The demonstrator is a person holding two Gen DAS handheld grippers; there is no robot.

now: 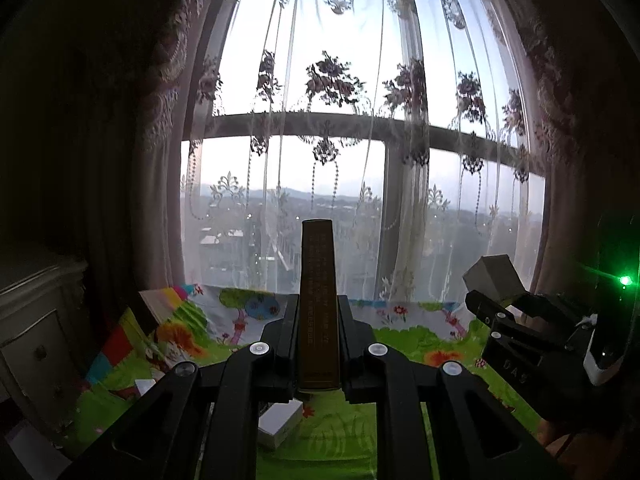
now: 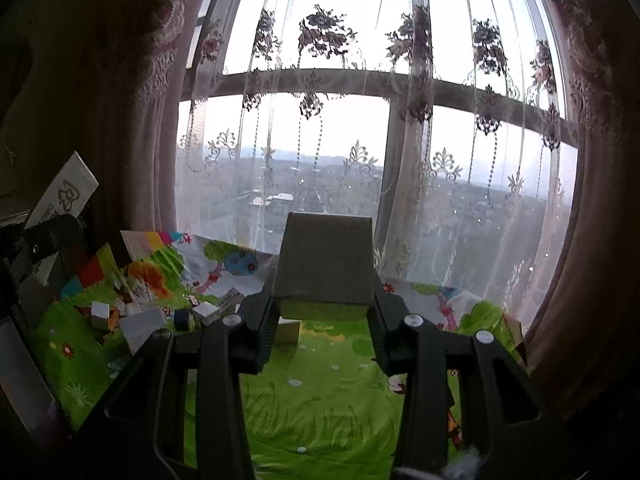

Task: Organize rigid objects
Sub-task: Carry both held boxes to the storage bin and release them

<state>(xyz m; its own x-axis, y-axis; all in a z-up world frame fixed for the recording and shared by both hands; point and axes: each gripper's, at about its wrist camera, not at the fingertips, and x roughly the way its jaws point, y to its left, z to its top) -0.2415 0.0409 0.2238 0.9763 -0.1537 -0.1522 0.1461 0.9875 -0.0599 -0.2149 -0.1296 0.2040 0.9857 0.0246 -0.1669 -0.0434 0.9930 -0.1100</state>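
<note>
My left gripper (image 1: 319,312) is shut on a thin, tall box (image 1: 319,300) seen edge-on, brown with fine print, held up above the green patterned cloth (image 1: 340,432). The same box shows at the left of the right wrist view (image 2: 64,196), white with a logo. My right gripper (image 2: 324,300) is shut on a wide grey box (image 2: 326,260), held above the cloth (image 2: 320,400). In the left wrist view the right gripper (image 1: 500,304) is at the right with its grey box (image 1: 494,276).
Several small boxes and blocks (image 2: 140,320) lie in a pile on the cloth at the left. A white box (image 1: 280,424) lies below my left gripper. A colourful board (image 2: 152,240) leans at the back. A white cabinet (image 1: 36,320) stands left. Curtains and a window are behind.
</note>
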